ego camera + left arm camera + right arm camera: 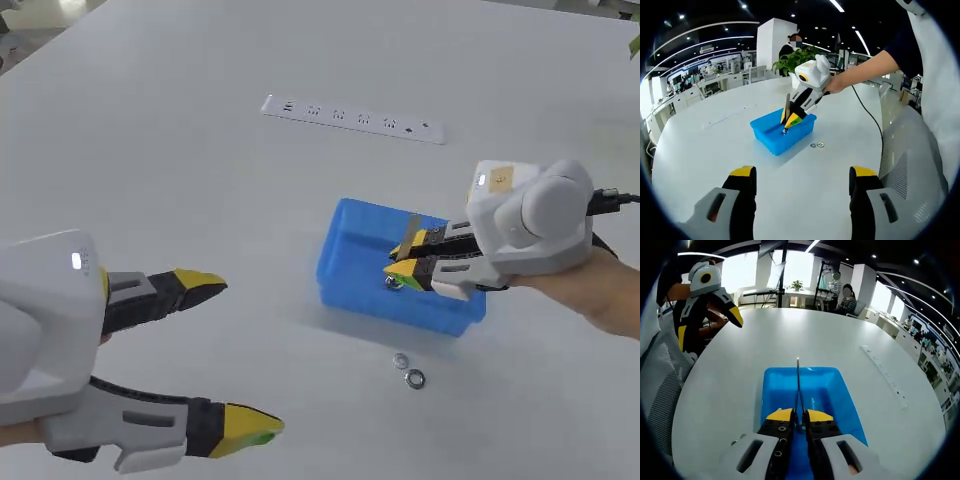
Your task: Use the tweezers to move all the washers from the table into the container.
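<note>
My right gripper (408,264) is shut on a pair of metal tweezers (409,238) and hovers over the blue container (350,260). The tweezers (798,385) point down into the container (825,390). A small washer (393,283) seems to sit at their tip, by the container's floor. Two washers (408,370) lie side by side on the white table just in front of the container, also in the left gripper view as washers (816,145). My left gripper (235,355) is open and holds nothing, well to the left of the container (772,135).
A white power strip (352,118) lies on the table behind the container. The table (200,170) is wide and white. People and a potted plant (792,62) are beyond its far edge. The left gripper (710,290) is at the far left of the right gripper view.
</note>
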A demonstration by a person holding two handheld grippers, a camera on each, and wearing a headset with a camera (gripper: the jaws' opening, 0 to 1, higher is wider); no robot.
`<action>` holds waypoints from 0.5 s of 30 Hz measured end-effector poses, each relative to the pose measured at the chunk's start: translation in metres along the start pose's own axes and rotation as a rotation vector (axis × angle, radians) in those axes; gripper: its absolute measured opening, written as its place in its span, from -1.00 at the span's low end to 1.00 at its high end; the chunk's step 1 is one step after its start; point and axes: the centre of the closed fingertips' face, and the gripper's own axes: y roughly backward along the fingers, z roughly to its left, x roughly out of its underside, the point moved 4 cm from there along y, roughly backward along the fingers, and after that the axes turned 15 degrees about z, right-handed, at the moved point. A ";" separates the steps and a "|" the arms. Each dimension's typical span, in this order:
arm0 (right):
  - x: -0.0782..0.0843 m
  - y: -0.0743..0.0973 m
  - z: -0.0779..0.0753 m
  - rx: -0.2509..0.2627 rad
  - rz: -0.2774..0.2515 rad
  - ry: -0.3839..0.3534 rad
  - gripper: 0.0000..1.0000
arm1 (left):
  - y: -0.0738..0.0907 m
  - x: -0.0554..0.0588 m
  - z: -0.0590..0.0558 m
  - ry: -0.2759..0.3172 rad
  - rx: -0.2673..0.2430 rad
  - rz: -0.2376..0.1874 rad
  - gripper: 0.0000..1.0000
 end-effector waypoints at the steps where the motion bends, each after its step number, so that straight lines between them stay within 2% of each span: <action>1: 0.000 0.000 0.000 0.001 0.000 0.002 -0.80 | 0.000 0.002 0.000 -0.007 -0.003 0.015 0.62; 7: -0.003 0.003 0.002 -0.005 -0.010 -0.001 -0.79 | 0.000 0.000 -0.003 0.003 0.007 -0.001 0.62; 11: -0.003 0.004 0.002 0.002 0.001 0.007 -0.79 | -0.001 -0.001 -0.003 -0.002 0.006 -0.001 0.62; 15: -0.004 0.009 0.003 0.011 -0.001 0.015 -0.81 | -0.002 -0.004 0.001 -0.006 0.000 -0.008 0.61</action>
